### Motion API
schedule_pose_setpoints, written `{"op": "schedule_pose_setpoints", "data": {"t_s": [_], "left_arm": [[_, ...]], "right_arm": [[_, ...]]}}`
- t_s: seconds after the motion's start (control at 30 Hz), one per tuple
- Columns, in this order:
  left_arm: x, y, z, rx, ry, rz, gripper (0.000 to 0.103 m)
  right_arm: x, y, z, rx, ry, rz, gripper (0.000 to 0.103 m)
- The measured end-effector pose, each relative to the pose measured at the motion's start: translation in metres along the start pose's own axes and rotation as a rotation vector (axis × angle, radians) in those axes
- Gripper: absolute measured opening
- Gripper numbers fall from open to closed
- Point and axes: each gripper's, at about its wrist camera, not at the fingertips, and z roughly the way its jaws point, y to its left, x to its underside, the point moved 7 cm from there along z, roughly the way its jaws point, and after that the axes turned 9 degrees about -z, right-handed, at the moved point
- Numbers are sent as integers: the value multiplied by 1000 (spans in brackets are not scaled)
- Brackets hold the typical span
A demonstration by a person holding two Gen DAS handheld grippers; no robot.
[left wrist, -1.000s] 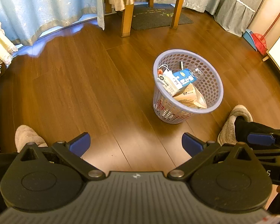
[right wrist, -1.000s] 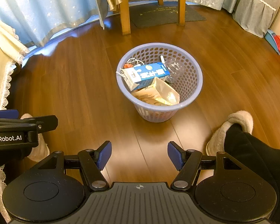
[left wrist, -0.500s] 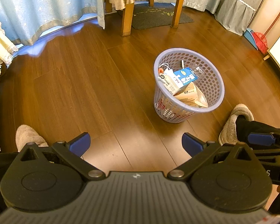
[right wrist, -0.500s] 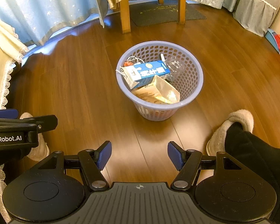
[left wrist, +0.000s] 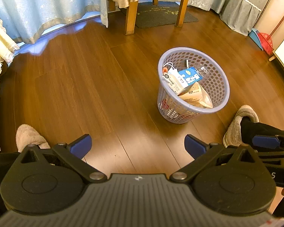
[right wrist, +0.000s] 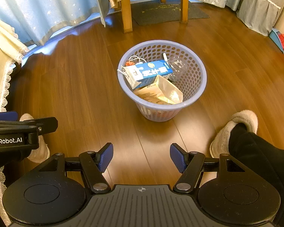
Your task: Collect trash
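My right gripper (right wrist: 141, 158) — jaws standing apart, nothing between the blue pads, only bare floor (right wrist: 81, 87) showing through the gap. My left gripper (left wrist: 137, 146) the same but wider: spread well open, empty, pointed steeply down at the boards. My slippers (right wrist: 234, 130) to either side of the grippers, toes toward the basket.

Just ahead, on the floor between my feet and the chair, the lavender basket (right wrist: 198, 79). Upright, rim level. In it: a blue-and-white carton (right wrist: 149, 71) lying across the top, a tan paper bag (right wrist: 166, 90) leaning against the near wall, a clear plastic bottle (right wrist: 177, 64) at the far side, some white cord and a small red thing at the far-left rim. Nothing hangs over the edge.

No loose trash visible on the boards around the basket in either view. My reading: the collecting is done or close to it, and the step in hand is a check before stopping.

How to do it well, as I judge it — keep both grippers empty and apart, and look over the floor's edges before calling it finished: under the curtain hem (right wrist: 53, 32) at left, around the chair legs (right wrist: 126, 15) and dark mat (right wrist: 168, 13) beyond the basket, by the red brush (left wrist: 266, 41) at far right. If a piece turns up, take it with the nearer gripper, carry it over the middle of the rim, and release above the carton rather than against the wall, so the light basket doesn't tip.
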Motion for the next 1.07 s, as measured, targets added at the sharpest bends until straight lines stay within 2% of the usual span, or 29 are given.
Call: {"op": "schedule_pose_setpoints", "data": {"t_s": [0.87, 1.07], "left_arm": [[2, -1, 2, -5, 5, -5, 102], [2, 1, 1, -4, -17, -16, 102]], "right_arm": [[1, 3, 4, -4, 8, 4, 64], [1, 3, 5, -6, 10, 4, 64]]}}
